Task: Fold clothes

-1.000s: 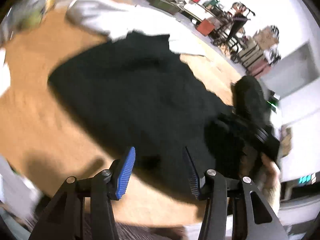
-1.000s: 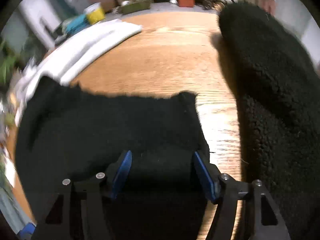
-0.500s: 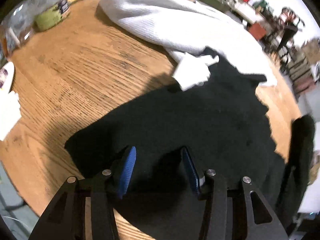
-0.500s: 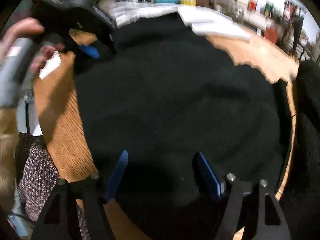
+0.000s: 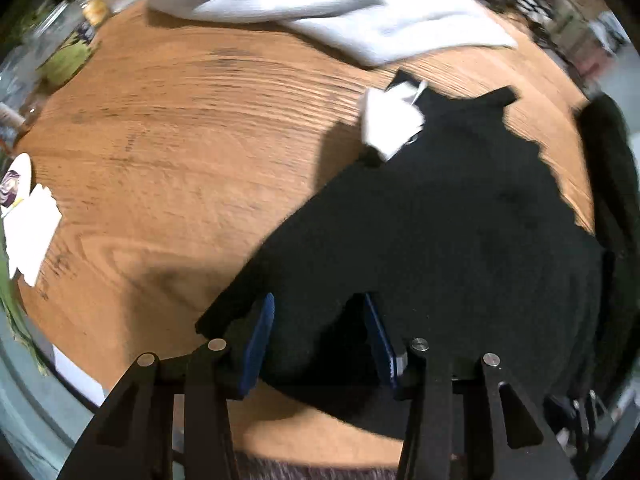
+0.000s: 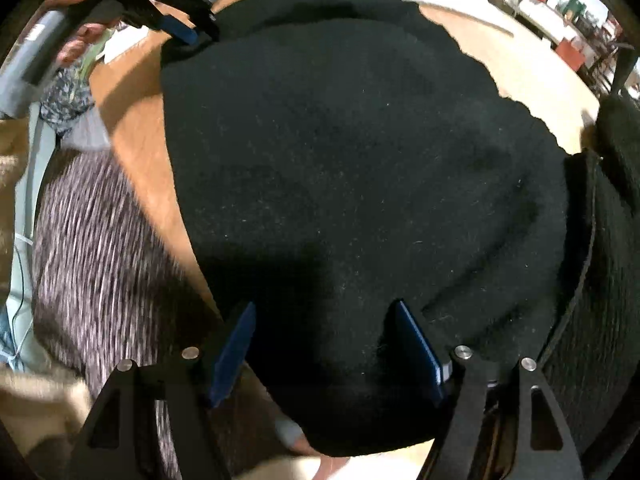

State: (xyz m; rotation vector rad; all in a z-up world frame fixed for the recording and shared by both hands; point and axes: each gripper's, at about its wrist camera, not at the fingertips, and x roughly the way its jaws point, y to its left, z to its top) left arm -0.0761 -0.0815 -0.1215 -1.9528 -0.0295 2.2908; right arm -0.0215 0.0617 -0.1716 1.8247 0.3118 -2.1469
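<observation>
A black fleece garment [image 5: 460, 232] lies spread on the round wooden table [image 5: 180, 140], with a white tag [image 5: 390, 124] at its far edge. My left gripper [image 5: 318, 336] is open, its blue pads either side of the garment's near left edge. My right gripper [image 6: 326, 344] is open over the garment [image 6: 340, 152] at its near edge. The left gripper also shows in the right wrist view [image 6: 180, 32] at the garment's far left corner, in a hand.
A white garment [image 5: 320, 4] lies across the far side of the table. Jars [image 5: 68, 56] and white paper [image 5: 30, 232] sit at the left rim. A dark fleece piece [image 5: 612, 168] lies at the right. The person's patterned clothing [image 6: 100, 248] is at the near edge.
Both grippers have swung down to the garment's near edge. The left view has shifted left, showing more bare table. Both stay open.
</observation>
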